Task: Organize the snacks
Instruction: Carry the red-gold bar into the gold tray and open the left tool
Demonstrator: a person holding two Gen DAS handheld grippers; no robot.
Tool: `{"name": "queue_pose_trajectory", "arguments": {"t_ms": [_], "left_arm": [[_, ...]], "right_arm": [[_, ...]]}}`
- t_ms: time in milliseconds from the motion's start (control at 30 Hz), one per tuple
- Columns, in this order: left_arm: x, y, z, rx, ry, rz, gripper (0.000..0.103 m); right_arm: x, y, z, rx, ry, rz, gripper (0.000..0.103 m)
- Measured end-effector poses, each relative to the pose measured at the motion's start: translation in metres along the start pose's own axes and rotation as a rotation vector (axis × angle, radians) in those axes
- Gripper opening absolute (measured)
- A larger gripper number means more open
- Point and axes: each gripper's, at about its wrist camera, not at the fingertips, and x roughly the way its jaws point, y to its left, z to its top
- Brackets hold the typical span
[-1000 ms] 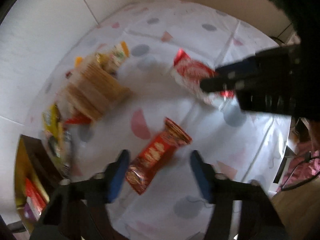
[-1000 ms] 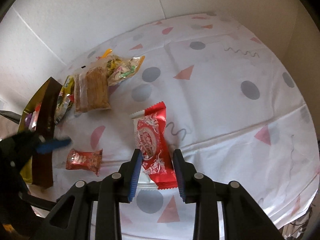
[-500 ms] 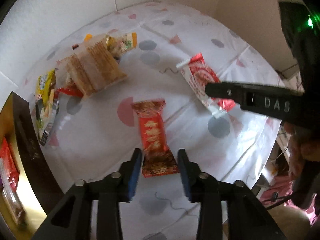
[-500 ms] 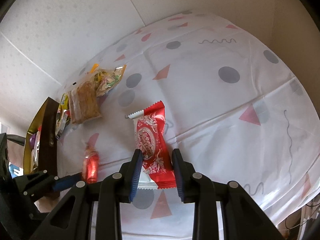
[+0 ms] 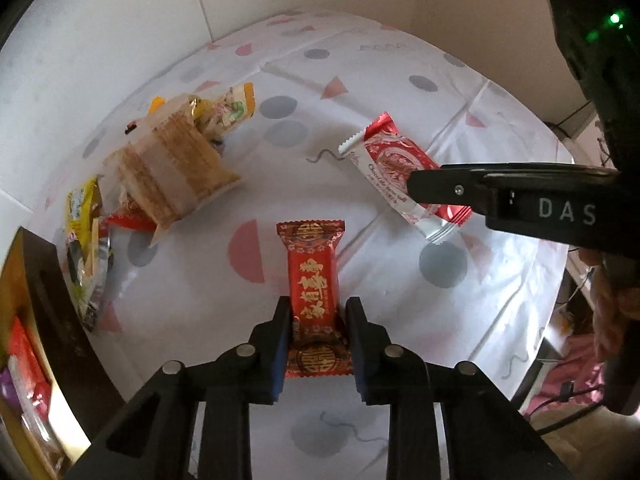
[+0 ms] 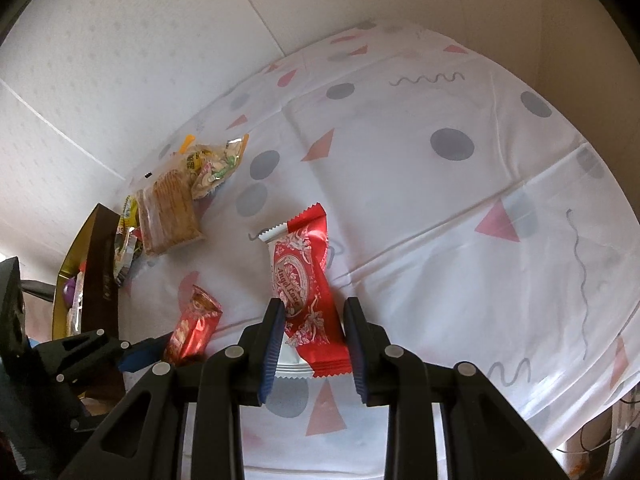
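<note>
Red-gold snack bar [image 5: 313, 280] pinched lengthwise inside left gripper [image 5: 317, 336].

A white cloth [image 5: 360, 80] printed with grey dots, pink triangles and squiggles covers the counter. Pale panelled walls [image 6: 120, 60] meet in a corner behind it. At the right edge, black cables [image 5: 568, 396] lie beside pink fabric [image 5: 576, 364].

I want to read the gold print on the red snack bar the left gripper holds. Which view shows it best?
The left wrist view: the red snack bar lies face-up, centred, between the left gripper pads. The right wrist view shows it small, angled, glare-washed, near the left edge.
</note>
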Motion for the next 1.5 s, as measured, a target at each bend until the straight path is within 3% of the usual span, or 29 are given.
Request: {"name": "queue_pose_trajectory", "arguments": {"t_ms": [367, 767, 967, 1500], "left_arm": [[-0.029, 0.030, -0.009, -0.095, -0.083, -0.022, 0.025], [-0.072, 0.066, -0.019, -0.259, -0.200, -0.032, 0.025], [-0.084, 0.099, -0.034, -0.374, -0.214, -0.029, 0.025], [-0.105, 0.173, -0.069, -0.582, -0.251, 0.088, 0.025]], "right_arm": [[0.001, 0.009, -0.002, -0.024, -0.006, -0.039, 0.030], [0.001, 0.011, -0.003, -0.011, -0.021, -0.057, 0.031], [0.001, 0.015, -0.003, -0.014, -0.023, -0.069, 0.029], [0.003, 0.015, 0.001, 0.022, 0.009, -0.088, 0.033]]}}
